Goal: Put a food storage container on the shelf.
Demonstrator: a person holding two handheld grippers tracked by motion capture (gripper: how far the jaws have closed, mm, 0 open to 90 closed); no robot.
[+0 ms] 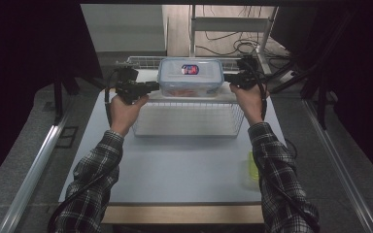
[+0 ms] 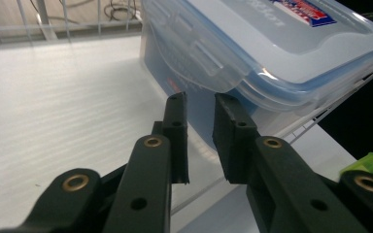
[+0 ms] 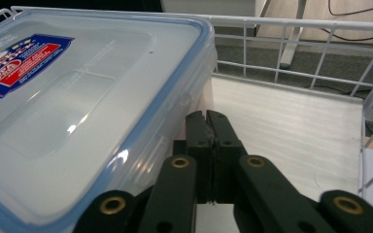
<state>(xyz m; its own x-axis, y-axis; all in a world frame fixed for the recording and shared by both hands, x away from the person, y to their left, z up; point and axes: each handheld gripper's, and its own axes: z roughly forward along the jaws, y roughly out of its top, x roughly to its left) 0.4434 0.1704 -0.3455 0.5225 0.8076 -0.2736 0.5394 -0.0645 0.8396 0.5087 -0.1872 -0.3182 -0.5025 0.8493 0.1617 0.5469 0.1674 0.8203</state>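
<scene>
Left gripper (image 1: 151, 87): raised at 10 o'clock, fingers (image 2: 177, 128) a narrow gap apart, pointing inward.
Right gripper (image 1: 227, 77): raised at 2 o'clock, fingers (image 3: 198, 141) pressed together.
Forearms: both stretched forward, plaid sleeves.

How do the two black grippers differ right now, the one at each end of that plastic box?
The left gripper has a gap between its jaws, while the right gripper has its jaws pressed together. The left sits under a lid latch of the box; the right sits against the opposite side wall. Both point inward at the box over the wire basket.
</scene>
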